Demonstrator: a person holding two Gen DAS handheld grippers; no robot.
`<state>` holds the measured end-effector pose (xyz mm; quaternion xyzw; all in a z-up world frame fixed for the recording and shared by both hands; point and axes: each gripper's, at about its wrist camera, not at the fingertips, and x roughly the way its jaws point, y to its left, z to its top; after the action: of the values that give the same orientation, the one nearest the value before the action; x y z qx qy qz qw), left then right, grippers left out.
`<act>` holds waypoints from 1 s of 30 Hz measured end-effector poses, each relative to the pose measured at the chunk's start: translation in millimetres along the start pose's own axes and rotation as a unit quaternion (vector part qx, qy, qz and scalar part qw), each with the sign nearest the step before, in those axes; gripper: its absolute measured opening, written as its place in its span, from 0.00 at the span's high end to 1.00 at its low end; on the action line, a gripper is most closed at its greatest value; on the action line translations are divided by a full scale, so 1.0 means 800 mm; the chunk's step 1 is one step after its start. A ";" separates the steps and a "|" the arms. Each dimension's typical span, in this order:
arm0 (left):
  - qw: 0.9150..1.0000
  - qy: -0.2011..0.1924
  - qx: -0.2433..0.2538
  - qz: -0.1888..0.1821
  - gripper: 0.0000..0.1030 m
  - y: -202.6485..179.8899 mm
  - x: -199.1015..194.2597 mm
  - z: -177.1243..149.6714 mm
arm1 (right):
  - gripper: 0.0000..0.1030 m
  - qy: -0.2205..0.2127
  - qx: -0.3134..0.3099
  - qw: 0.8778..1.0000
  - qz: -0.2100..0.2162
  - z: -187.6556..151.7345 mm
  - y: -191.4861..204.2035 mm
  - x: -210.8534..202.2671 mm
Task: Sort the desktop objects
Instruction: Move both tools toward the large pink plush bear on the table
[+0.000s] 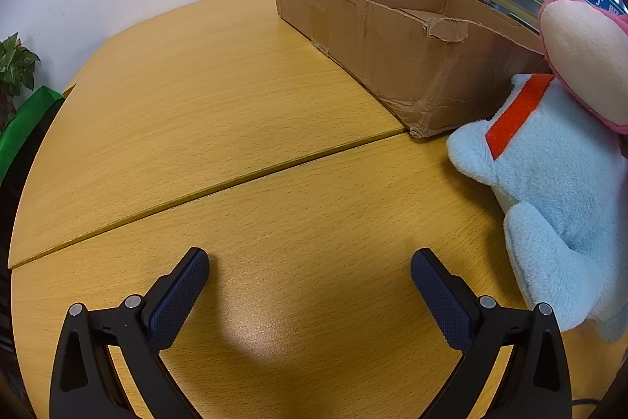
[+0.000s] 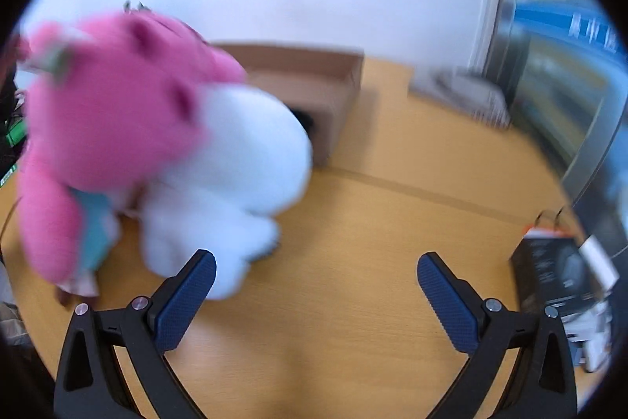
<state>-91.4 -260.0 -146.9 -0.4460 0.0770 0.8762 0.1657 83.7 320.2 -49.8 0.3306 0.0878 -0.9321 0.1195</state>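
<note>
A plush toy with a pink head, light blue body and red strap [image 1: 549, 183] sits on the wooden table at the right of the left wrist view, next to an open cardboard box [image 1: 392, 38]. My left gripper [image 1: 310, 277] is open and empty over the table, left of the toy. In the blurred right wrist view the same toy [image 2: 157, 144] shows pink and white at the left, in front of the box [image 2: 325, 85]. My right gripper [image 2: 316, 277] is open and empty, its left finger just below the toy.
A black product box [image 2: 557, 273] stands at the right table edge. A grey flat object [image 2: 459, 97] lies at the back right. A seam [image 1: 235, 179] crosses the table. A green plant [image 1: 15, 65] is beyond the left edge.
</note>
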 end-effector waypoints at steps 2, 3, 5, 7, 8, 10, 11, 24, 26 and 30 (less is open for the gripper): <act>1.000 0.000 0.000 0.000 0.00 0.000 0.000 0.000 | 0.01 -0.028 0.006 1.000 0.009 0.005 0.025 -0.033; 1.000 0.000 0.000 0.000 0.00 0.000 0.000 0.000 | 0.00 -0.040 0.015 0.999 0.019 0.006 0.037 -0.046; 1.000 0.000 0.000 0.000 0.00 0.000 0.000 0.000 | 0.00 -0.054 0.036 0.997 0.042 0.008 0.063 -0.067; 1.000 0.000 0.000 0.000 0.00 0.000 0.000 0.000 | 0.00 -0.053 0.035 0.995 0.072 0.012 0.093 -0.077; 1.000 0.000 0.000 0.000 0.00 0.000 0.000 0.000 | 0.00 -0.051 0.027 0.995 0.082 0.015 0.109 -0.079; 1.000 0.000 0.000 0.000 0.00 0.000 0.000 0.000 | 0.00 -0.043 0.016 0.995 0.089 0.021 0.133 -0.077; 1.000 0.000 0.000 0.000 0.00 0.000 0.000 0.000 | 0.00 -0.039 0.013 0.995 0.086 0.024 0.143 -0.075; 1.000 0.000 -0.013 0.010 0.00 -0.002 0.003 0.004 | 0.00 -0.010 0.063 0.998 0.005 0.037 0.184 -0.054; 0.999 0.002 -0.029 0.022 0.00 -0.005 -0.001 -0.001 | 0.00 0.000 0.070 0.998 0.005 0.036 0.184 -0.051; 0.996 -0.025 -0.072 0.043 0.03 -0.024 -0.049 -0.029 | 0.00 -0.001 0.064 0.998 -0.002 0.038 0.186 -0.053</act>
<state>-45.6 -257.3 -128.5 -0.4310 0.0284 0.8967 0.0969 138.9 177.6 -12.1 0.3368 0.0287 -0.9362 0.0967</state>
